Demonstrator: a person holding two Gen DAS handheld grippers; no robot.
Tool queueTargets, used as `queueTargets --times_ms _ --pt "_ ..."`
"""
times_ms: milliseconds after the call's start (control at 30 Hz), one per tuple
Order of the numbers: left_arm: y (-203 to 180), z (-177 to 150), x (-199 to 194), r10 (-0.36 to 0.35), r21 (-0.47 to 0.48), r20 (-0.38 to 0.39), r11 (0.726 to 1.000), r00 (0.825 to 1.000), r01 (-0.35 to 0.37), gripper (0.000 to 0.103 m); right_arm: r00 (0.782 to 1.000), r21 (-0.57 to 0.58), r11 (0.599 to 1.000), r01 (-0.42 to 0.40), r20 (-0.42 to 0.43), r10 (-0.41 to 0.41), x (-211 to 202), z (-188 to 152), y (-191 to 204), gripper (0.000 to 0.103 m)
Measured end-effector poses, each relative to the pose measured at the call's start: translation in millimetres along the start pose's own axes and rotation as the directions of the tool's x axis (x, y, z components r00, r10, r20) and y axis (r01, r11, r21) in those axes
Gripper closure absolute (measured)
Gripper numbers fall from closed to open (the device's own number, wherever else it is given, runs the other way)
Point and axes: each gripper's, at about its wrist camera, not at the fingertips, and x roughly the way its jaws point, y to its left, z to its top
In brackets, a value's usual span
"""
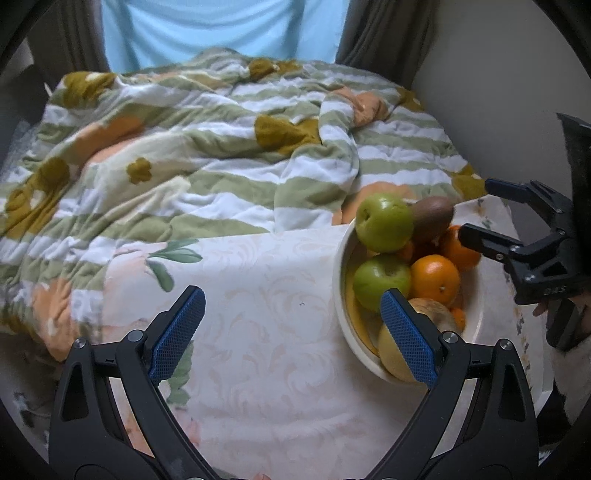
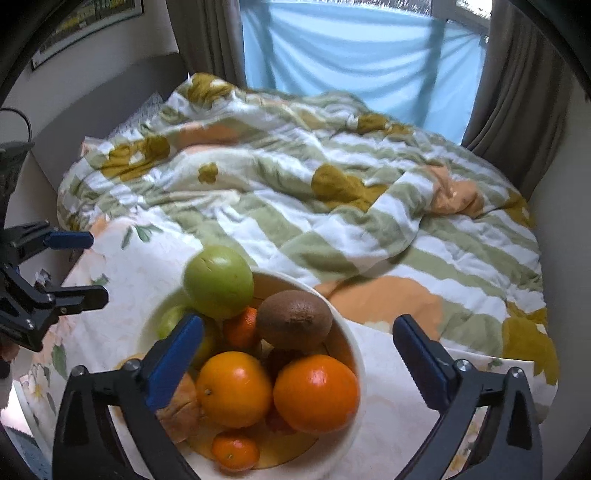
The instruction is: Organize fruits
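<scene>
Fruit piled in white bowl [image 2: 351, 354] on the bed; both grippers spread, holding nothing.
Left gripper [image 1: 291, 310] hangs over bare sheet beside the bowl; right gripper [image 2: 297, 345] sits over it. Top green apple [image 2: 218, 282] looks perched near the rim, blurred. Kiwi [image 2: 294, 319] and oranges [image 2: 316, 393] just beside it.

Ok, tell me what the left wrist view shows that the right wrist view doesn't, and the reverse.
Only the left wrist view shows the bare stretch of pale tablecloth to the left of the bowl, and a yellowish fruit low in the bowl. Only the right wrist view shows the small mandarin at the bowl's bottom and the framed picture on the wall. Both show the white bowl, the top green apple, the kiwi, the oranges, the striped blanket, and each other's open jaws.
</scene>
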Motion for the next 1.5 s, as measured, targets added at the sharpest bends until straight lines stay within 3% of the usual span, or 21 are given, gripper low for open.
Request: queueTargets --times_ms 300,600,800,1033,1500 --pt "-33.9 -25.8 -86.3 0.091 -0.008 0.108 0.996 0.99 -0.091 0.0 0.994 0.07 0.996 0.062 0.087 -0.068 -106.9 -20.1 20.5 0.0" --pt "-64.5 -73.3 -150.1 0.136 -0.058 0.172 0.99 0.976 -0.128 0.0 0.98 0.241 0.96 0.144 0.099 -0.172 -184.4 -73.0 29.4 0.0" --pt "-82.1 -100.4 -183.8 0.172 -0.084 0.236 0.984 0.956 -0.157 0.0 0.965 0.301 0.931 0.207 0.095 -0.245 -208.0 -105.4 37.7 0.0" --pt "-94.1 -123.1 -202.3 0.186 -0.079 0.267 0.982 0.946 -0.171 0.0 0.953 0.301 0.921 0.246 0.098 -0.287 -224.7 -133.1 52.2 0.0" --pt "-101.5 -138.7 -215.5 0.193 -0.083 0.293 0.981 0.937 -0.176 0.0 0.94 0.312 0.91 0.275 0.113 -0.322 -239.1 -146.0 60.0 0.0"
